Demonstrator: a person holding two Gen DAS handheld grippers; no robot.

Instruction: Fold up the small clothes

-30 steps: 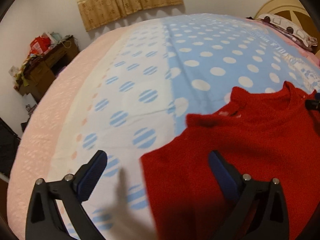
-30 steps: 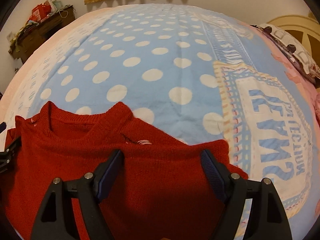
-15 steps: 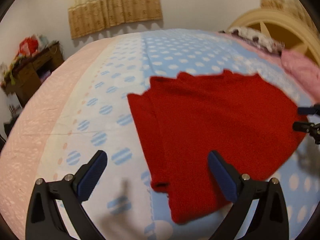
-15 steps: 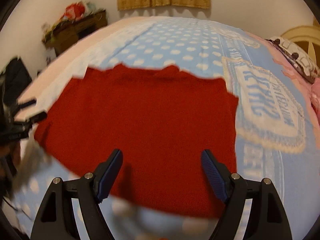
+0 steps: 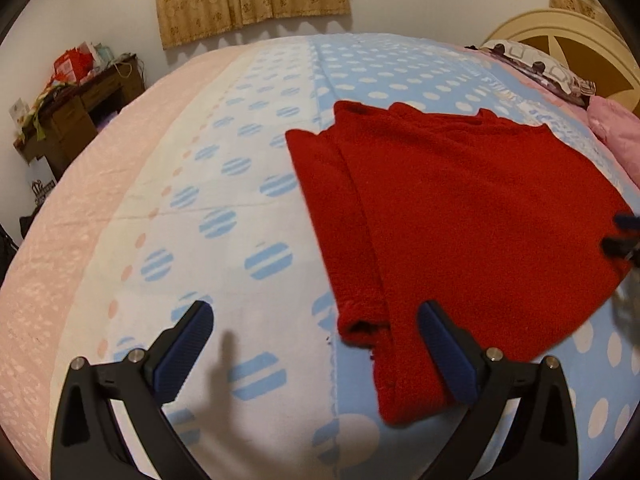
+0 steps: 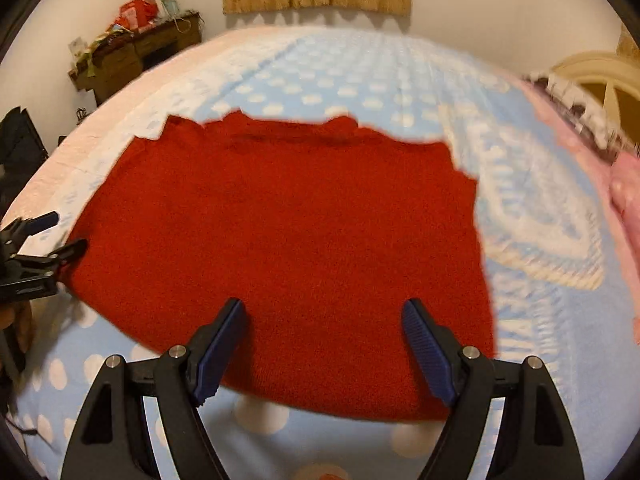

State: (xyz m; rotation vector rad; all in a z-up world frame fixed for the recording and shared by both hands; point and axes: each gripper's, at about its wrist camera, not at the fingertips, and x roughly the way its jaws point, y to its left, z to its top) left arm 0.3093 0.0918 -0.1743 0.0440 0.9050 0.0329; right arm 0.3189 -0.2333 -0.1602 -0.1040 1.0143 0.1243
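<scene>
Sweater (image 6: 288,248) edges smear with blur; right gripper (image 5: 624,236) partly cropped.

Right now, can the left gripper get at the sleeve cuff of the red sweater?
Probably yes. The left gripper is open, and the cuff of the red sweater lies flat on the polka-dot blanket just ahead, between its fingers, with nothing on top.

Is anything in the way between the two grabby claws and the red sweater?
Nothing visible is in the way. The red sweater lies flat on the dotted blanket. The right gripper and the left gripper are both open above it, holding nothing.
</scene>
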